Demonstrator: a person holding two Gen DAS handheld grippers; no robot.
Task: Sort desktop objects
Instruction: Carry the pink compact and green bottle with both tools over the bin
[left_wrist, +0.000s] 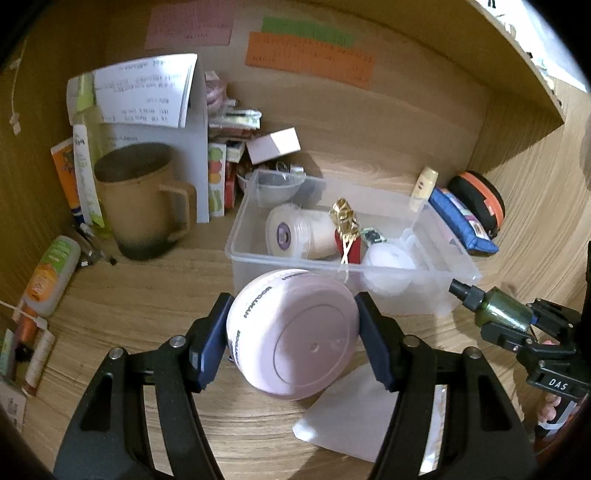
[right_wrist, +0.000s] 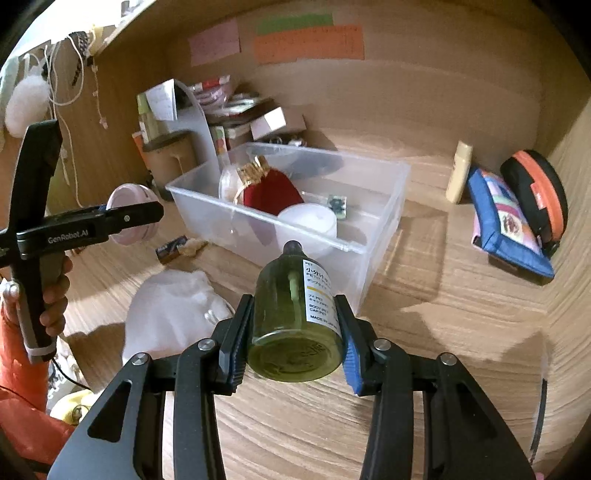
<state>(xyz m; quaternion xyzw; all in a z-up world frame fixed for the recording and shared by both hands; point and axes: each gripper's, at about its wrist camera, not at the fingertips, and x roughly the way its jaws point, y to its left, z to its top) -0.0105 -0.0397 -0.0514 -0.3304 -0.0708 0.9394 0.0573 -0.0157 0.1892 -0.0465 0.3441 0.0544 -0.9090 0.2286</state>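
Note:
My left gripper (left_wrist: 293, 332) is shut on a round pale pink jar (left_wrist: 295, 332) and holds it above the desk, just in front of the clear plastic bin (left_wrist: 458, 258). My right gripper (right_wrist: 295, 325) is shut on a green pump bottle (right_wrist: 299, 314) with a white label, its black nozzle pointing toward the bin (right_wrist: 384, 206). The bin holds a white roll (left_wrist: 299, 232), a red and gold ornament (left_wrist: 347, 236) and a white tub (left_wrist: 388, 258). In the right wrist view the left gripper with the pink jar (right_wrist: 129, 214) is at the left.
A tan mug (left_wrist: 144, 199), papers and small boxes crowd the back left. A blue pouch (right_wrist: 506, 225), an orange-black case (right_wrist: 535, 192) and a cream tube (right_wrist: 458, 170) lie at the right. A white cloth bag (right_wrist: 173, 306) and a battery (right_wrist: 171, 249) lie before the bin.

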